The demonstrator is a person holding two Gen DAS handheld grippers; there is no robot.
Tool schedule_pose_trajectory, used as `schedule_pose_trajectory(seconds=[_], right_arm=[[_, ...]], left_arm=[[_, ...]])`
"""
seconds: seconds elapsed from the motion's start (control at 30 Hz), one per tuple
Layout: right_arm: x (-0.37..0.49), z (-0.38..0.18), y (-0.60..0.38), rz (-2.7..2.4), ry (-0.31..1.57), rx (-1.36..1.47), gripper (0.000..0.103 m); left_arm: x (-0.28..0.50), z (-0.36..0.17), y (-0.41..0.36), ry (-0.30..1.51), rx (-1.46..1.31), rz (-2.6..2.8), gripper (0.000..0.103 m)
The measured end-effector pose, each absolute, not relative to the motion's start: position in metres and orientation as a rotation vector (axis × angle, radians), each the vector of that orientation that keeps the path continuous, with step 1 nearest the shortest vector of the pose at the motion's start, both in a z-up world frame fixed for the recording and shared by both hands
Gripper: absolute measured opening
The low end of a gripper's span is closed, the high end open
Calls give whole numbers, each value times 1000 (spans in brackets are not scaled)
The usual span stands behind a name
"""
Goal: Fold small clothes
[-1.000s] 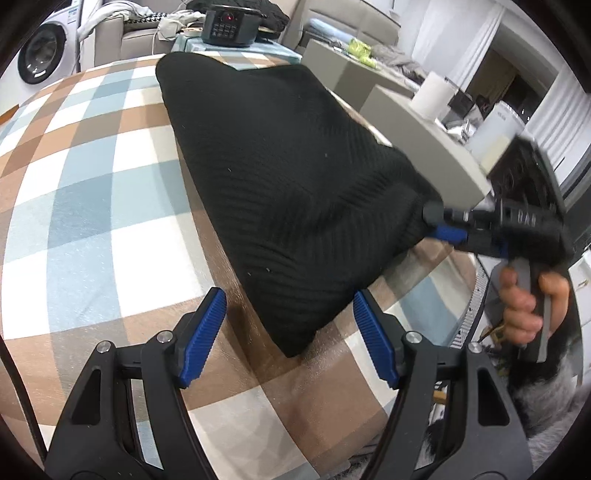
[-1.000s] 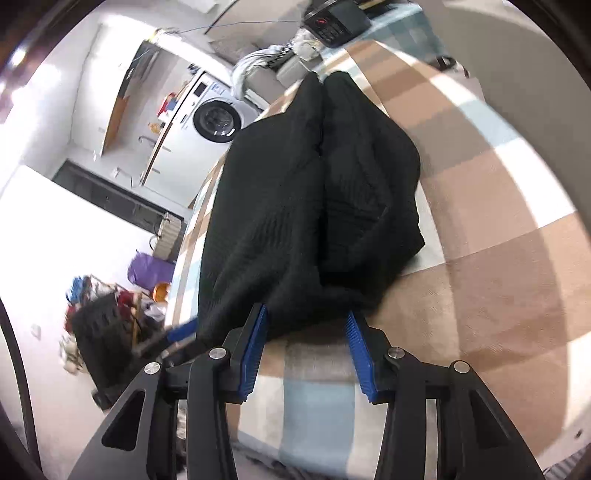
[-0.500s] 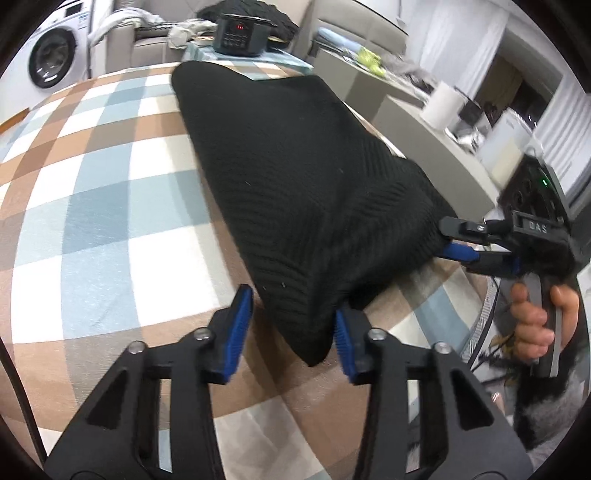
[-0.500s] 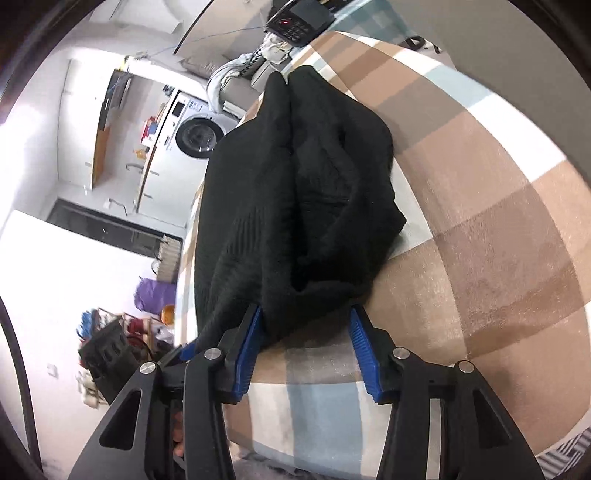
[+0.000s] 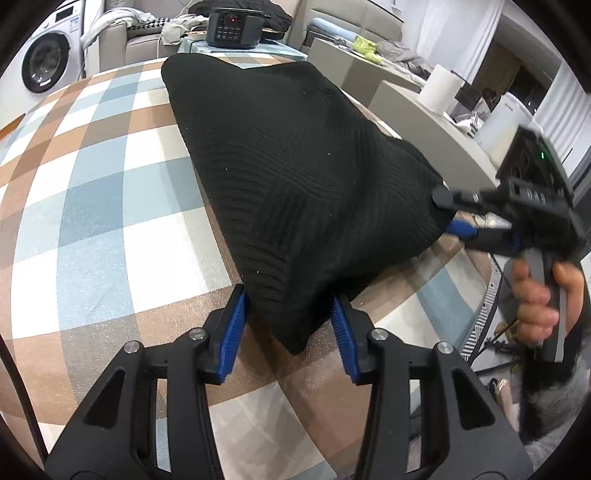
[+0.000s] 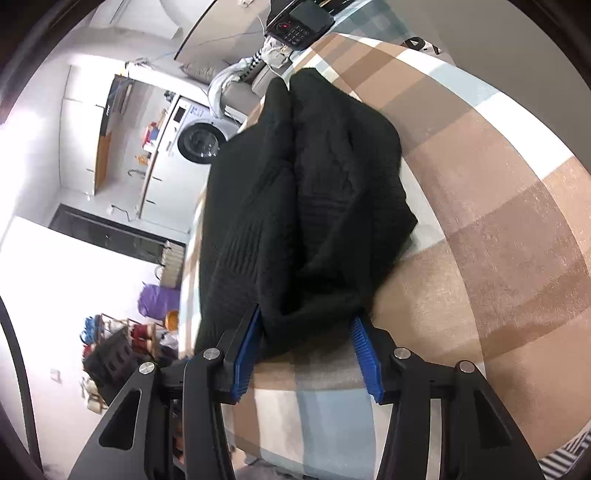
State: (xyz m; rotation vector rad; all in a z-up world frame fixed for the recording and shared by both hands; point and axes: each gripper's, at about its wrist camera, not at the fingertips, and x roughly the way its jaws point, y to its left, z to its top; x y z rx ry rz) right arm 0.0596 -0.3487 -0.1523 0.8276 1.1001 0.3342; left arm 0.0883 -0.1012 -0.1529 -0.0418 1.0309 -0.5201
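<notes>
- Checked vinyl tablecloth (image 5: 110, 206) in brown, blue and white covers the table, and the black ribbed knit garment (image 5: 295, 177) lies on it, running from the near edge at lower centre of both views away toward the top.
- Behind the table, at the top of the left wrist view, I see a black push-button cooker (image 5: 234, 27) and, in the upper left corner, a white front-loading washing machine (image 5: 44, 61).
- I read the step in hand as gripping the two near corners of the garment before a fold.
- My left gripper (image 5: 288, 328) has a near corner of the knit between its blue pads; its jaws have just been closing and then eased a little, and the cloth fills the gap from pad to pad, so I take it as clamped on the fabric.
- My right gripper (image 6: 306, 347) has a bunched hem between its pads, which press on the bulge at both sides; I judge this a grip too.
- In the left wrist view the right gripper sits at the right edge, its tip buried in the other corner, with the person's hand (image 5: 535, 295) around the grip.
- Next, I think both corners must lift together and travel toward the far end, kept level so the knit folds evenly.
- Hidden from me: the garment's underside, its far end in the right wrist view, and how much fabric each pad really bites.
</notes>
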Motion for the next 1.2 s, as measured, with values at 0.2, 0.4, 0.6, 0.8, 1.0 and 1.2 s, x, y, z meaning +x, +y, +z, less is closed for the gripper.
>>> schedule_pose_trajectory(seconds=[0.2,0.4,0.6,0.8,1.0,1.2], right_arm=[[72,-131,-331,292,1051,687,12],[73,-95,-323,268,971,489,11],[69,-123,-337,156,1060,536,26],[70,-104,-355,127,970,520,41],[89,-112,-368,93,950,543,41],[105,-131,-350,133,1011,506,22]], left_arm=[[85,-146,-96,1029,-72,-533,55],[83,-133,-76,1005,-220,-600,67],[104,-135,-66,1005,-313,-559,67],[143,-150,-84,1030,-336,-492,67],[174,-161,-97,1026,-366,-475,51],[182,-159,-95,959,-373,-406,14]])
